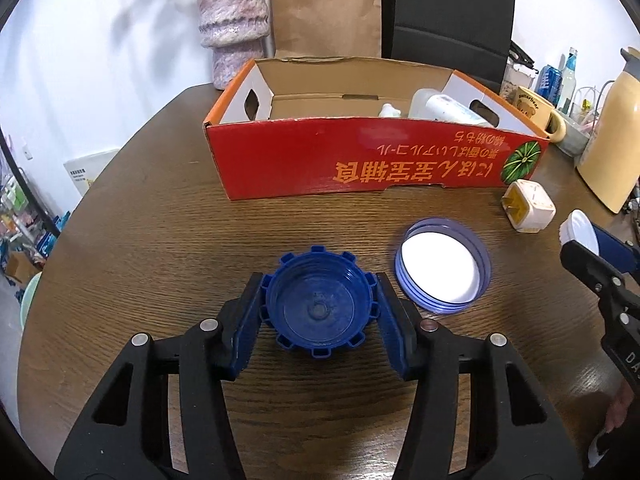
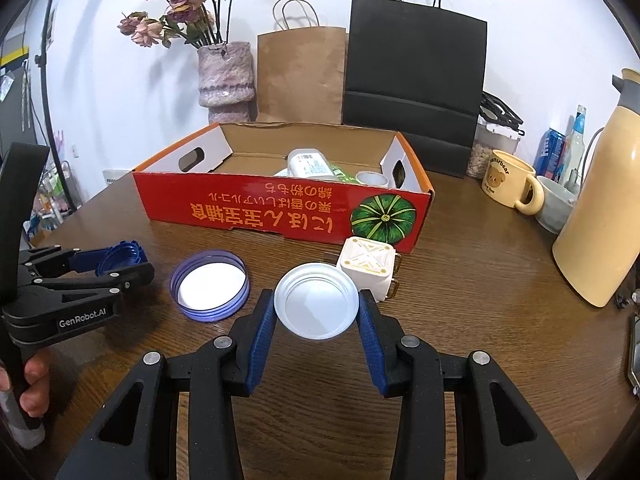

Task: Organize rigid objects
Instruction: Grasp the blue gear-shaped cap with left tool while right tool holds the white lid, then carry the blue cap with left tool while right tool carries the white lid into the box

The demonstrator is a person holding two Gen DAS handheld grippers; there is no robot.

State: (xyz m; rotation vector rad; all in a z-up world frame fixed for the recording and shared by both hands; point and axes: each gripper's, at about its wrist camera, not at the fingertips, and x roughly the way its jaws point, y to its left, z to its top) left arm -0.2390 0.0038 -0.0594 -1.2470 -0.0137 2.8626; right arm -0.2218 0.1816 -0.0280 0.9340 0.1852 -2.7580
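Note:
A dark blue notched cap (image 1: 318, 300) lies upside down on the brown table, and my left gripper (image 1: 318, 304) is shut on it, a pad pressing each side. The same cap (image 2: 120, 254) shows between the left gripper's fingers in the right wrist view. My right gripper (image 2: 317, 310) is shut on a white round lid (image 2: 316, 300), held just above the table. A purple-rimmed lid (image 1: 442, 270) (image 2: 211, 285) lies open side up between the two grippers. A cream square box (image 1: 528, 206) (image 2: 368, 266) rests near the red cardboard box (image 1: 360, 160) (image 2: 280, 212).
The red box holds several white bottles (image 2: 310, 164). Behind it stand a vase (image 2: 226, 76), a brown bag (image 2: 302, 76) and a black bag (image 2: 414, 80). At the right are a cream mug (image 2: 506, 186), a grey bowl (image 2: 554, 204) and a tall cream jug (image 2: 600, 216).

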